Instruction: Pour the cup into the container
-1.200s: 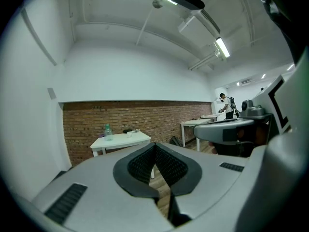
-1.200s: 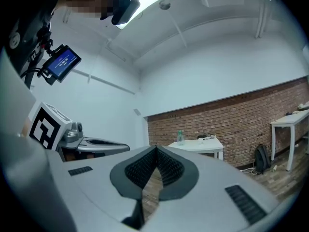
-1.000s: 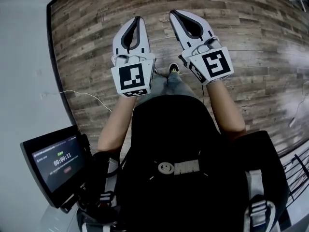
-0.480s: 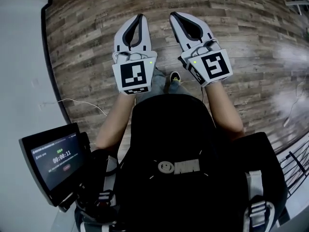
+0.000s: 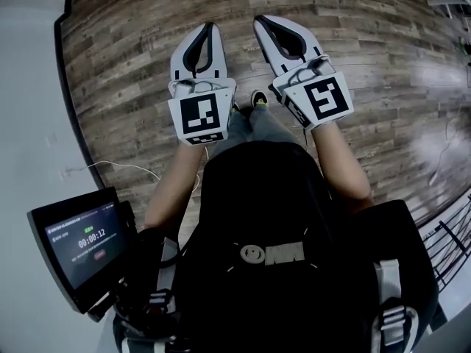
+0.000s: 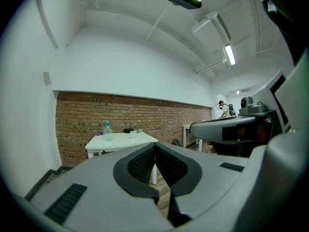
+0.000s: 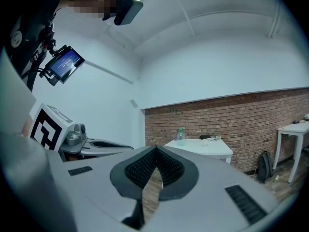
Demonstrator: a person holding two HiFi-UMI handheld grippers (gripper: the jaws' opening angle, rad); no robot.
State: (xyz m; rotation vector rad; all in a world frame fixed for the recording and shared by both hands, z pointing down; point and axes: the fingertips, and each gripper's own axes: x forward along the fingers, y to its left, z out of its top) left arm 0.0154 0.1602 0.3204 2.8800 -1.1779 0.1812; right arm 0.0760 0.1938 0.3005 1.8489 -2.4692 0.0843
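A white table stands far ahead against a brick wall. On it are a clear bottle, a small clear cup and a dark object I cannot make out. The right gripper view shows the same table, bottle and cup. My left gripper and right gripper are held side by side, level, over the wooden floor, well short of the table. Both are shut with nothing between their tips.
A white wall runs along the left, and a thin cable lies on the floor by it. A small screen hangs at my left hip. Another white table and a dark bag stand to the right. A person is far off.
The floor planks have slid under me and the wall edge has shifted left: I have walked forward. Both grippers keep their pose and stay shut.
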